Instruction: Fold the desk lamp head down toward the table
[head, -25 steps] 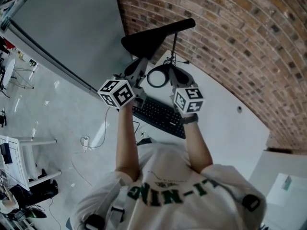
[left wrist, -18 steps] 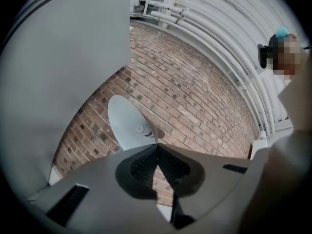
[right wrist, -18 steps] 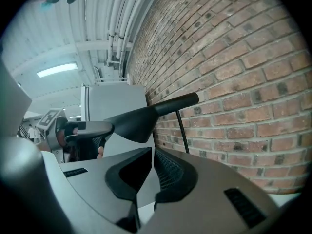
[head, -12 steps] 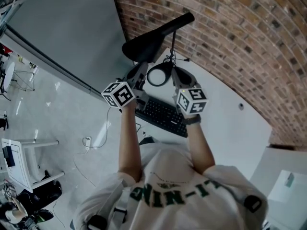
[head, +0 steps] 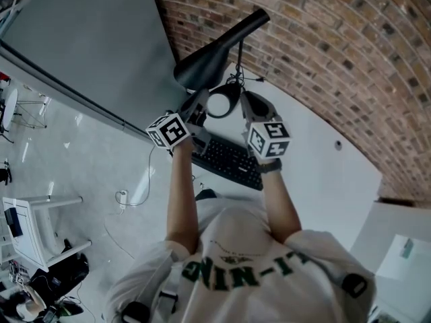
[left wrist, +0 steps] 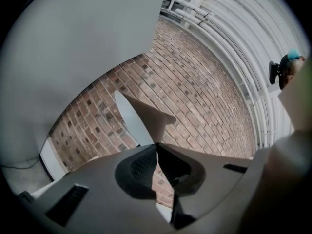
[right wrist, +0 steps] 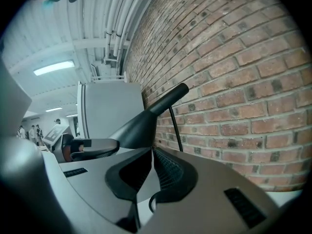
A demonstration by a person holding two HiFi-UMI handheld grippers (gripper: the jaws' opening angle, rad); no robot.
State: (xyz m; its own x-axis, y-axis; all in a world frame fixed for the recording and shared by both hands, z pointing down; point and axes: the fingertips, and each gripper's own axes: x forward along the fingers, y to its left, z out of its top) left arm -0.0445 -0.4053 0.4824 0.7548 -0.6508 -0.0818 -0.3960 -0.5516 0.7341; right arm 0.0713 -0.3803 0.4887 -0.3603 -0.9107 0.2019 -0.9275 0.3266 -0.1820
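Note:
The black desk lamp's cone-shaped head [head: 205, 60] slopes down to the left, and its handle end [head: 259, 17] points up at the brick wall. A thin stem [head: 239, 62] runs down to the round base [head: 220, 103] on the white table [head: 316, 173]. My left gripper [head: 193, 108] sits just under the head's wide rim. In the left gripper view its tips [left wrist: 157, 145] meet on the rim of the lamp head [left wrist: 141, 118], and the jaws are starting to open. My right gripper [head: 250, 106] hovers by the base, shut and empty [right wrist: 152, 151], facing the lamp head [right wrist: 141, 123].
A black keyboard [head: 225, 161] lies on the table just below both grippers. The brick wall [head: 323, 52] runs close behind the lamp. A grey panel [head: 94, 39] stands at the left. A cable hangs off the table's left edge toward the floor.
The lamp head has tipped: its wide end sank toward the table and its handle end rose. My left gripper moved down with it. The right gripper stayed put.

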